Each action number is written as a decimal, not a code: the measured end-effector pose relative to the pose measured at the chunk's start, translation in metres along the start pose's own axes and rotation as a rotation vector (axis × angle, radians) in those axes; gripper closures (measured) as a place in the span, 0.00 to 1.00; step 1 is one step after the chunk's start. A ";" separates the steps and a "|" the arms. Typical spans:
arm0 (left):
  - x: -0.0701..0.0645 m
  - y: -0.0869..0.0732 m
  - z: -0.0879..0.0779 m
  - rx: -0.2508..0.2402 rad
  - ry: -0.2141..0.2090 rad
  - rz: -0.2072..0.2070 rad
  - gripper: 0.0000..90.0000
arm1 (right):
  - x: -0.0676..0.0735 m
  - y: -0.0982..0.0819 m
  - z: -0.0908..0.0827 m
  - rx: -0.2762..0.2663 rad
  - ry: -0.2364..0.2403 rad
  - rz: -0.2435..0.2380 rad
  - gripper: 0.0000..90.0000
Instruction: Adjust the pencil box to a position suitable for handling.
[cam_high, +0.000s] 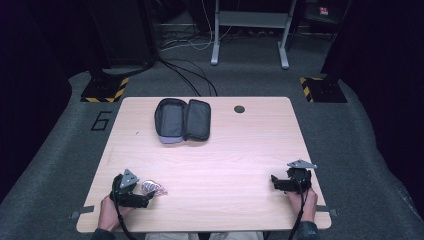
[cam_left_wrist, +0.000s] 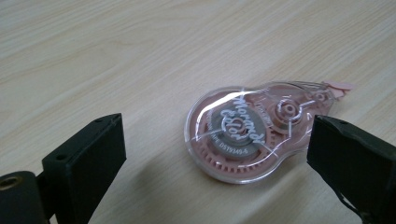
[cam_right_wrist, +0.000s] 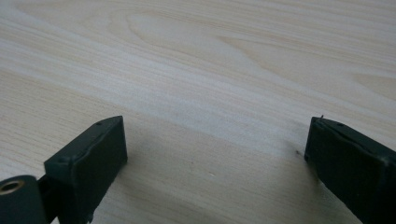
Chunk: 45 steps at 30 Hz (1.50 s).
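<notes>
Pink correction tape dispenser (cam_left_wrist: 252, 133) lies flat on the wooden table (cam_high: 225, 160) between our left gripper (cam_left_wrist: 217, 154)'s wide-open jaws, ungripped. We read "DST9349-6"; its white script stays unclear. Our right gripper (cam_right_wrist: 215, 154) gapes empty

The correction tape dispenser (cam_left_wrist: 252, 133) has a glossy clear plastic shell over pink plastic gears. Under it, the table (cam_left_wrist: 116, 56) is pale, smooth, matt wood-grain. Beyond it lies a dark cloth pouch (cam_high: 182, 120).

Tape dispenser (cam_high: 152, 187) lies near the table's (cam_high: 225, 150) front-left, pouch (cam_high: 182, 120) behind it.
</notes>
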<state>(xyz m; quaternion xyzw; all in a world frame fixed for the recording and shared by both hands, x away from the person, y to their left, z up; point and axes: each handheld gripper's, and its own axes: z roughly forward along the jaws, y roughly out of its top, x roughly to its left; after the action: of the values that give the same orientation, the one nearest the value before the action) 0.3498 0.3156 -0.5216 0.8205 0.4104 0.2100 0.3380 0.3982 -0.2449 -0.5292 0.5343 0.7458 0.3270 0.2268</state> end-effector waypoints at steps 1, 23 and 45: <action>0.000 0.002 0.001 0.010 -0.015 0.011 0.06 | 0.000 0.000 0.000 0.000 0.000 0.000 0.06; -0.002 0.011 0.010 -0.019 -0.130 0.033 0.32 | -0.001 0.000 0.000 -0.006 0.002 -0.002 0.07; -0.002 0.018 0.017 -0.032 -0.237 0.047 0.30 | 0.000 0.000 0.000 -0.005 0.001 0.003 0.07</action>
<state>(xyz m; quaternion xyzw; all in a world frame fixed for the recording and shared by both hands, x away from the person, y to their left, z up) 0.3688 0.2997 -0.5207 0.8436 0.3446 0.1258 0.3922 0.3984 -0.2451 -0.5293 0.5345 0.7444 0.3296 0.2272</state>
